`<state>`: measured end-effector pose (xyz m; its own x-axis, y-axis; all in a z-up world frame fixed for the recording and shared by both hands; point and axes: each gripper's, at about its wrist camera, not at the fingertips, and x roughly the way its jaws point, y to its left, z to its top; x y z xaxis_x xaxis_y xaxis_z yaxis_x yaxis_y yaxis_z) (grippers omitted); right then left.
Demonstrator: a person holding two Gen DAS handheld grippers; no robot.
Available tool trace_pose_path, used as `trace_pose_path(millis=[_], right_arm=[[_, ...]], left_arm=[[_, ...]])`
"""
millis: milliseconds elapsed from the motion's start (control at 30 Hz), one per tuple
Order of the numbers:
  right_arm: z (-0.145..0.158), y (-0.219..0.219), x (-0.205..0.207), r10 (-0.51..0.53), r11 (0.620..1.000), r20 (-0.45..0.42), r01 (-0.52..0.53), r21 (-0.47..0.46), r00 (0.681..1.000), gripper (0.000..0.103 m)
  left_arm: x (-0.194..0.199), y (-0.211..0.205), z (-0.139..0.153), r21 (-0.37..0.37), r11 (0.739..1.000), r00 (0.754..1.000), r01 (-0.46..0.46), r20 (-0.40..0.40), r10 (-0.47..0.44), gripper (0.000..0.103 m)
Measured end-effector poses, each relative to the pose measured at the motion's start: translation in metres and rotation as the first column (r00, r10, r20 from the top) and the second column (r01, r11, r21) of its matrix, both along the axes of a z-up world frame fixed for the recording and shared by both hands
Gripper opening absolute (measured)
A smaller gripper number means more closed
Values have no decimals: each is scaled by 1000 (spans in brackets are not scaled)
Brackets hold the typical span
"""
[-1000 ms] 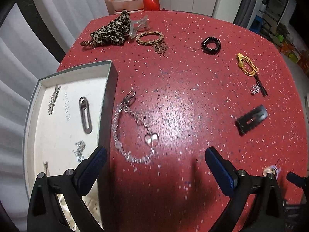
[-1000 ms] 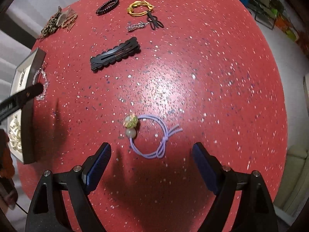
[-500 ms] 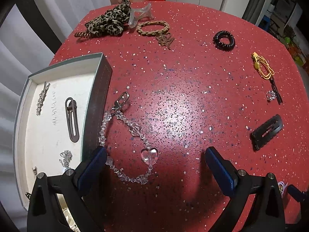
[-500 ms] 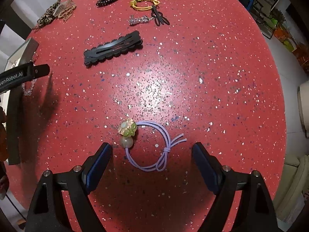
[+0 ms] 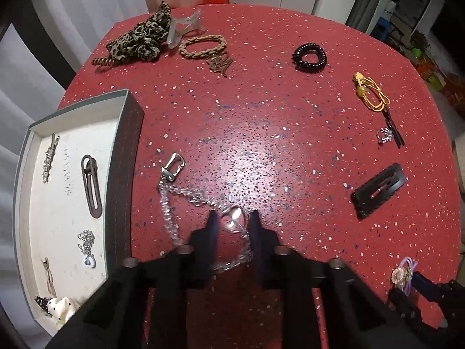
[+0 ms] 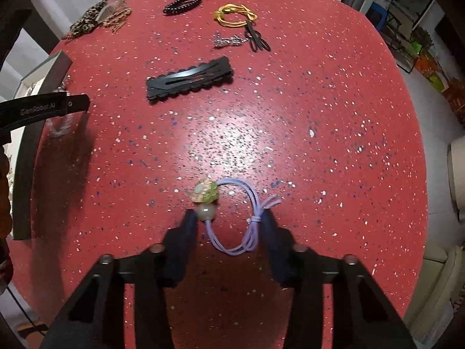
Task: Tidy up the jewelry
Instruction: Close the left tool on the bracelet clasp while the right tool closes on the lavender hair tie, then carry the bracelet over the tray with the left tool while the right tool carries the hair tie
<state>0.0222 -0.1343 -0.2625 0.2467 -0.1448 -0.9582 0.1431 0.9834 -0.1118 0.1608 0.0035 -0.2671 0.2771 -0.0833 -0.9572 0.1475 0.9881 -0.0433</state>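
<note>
step: pick-up of two pieces | left hand-held gripper (image 5: pixel 231 221): jaws nearly together around heart charm (image 5: pixel 234 221) of crystal chain (image 5: pixel 168 218), lower centre, beside tray (image 5: pixel 128 157) | right hand-held gripper (image 6: pixel 228 219): apart, straddling purple hair tie (image 6: pixel 241 226) on red surface (image 6: pixel 290 116) | next: likely clamp, lift, carry to tray

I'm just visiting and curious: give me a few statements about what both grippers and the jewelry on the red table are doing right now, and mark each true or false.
1. The left gripper has its fingers on either side of the clear heart charm of the crystal bracelet. True.
2. The right gripper straddles the black scalloped hair clip. False: it straddles the purple hair tie; the clip lies farther off.
3. The grey tray holds some pieces. True.
4. The black spiral hair tie lies in the tray. False: it lies on the red table.
</note>
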Motion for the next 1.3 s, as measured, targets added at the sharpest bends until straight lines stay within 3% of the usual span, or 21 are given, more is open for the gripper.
trace_pose_path(millis=[167,467,667,1300], right_arm=[[4,-1,5,-11,1000,0,11,6,1000,7],[26,-20,-6,-60,992,17,58,112,998,6],[39,-34,-7,-91,982,26,86,165,995,6],[69,-25,-30,-121,967,41,109,231,992,6]], left_arm=[[-6,-1,7,-44,999,1000,14,1,-14,21],[-26,10,41,-159,987,1000,22,14,-20,21],[-38,9,61,-197,980,999,38,16,-35,21],[-83,18,103,-251,963,995,104,27,-100,21]])
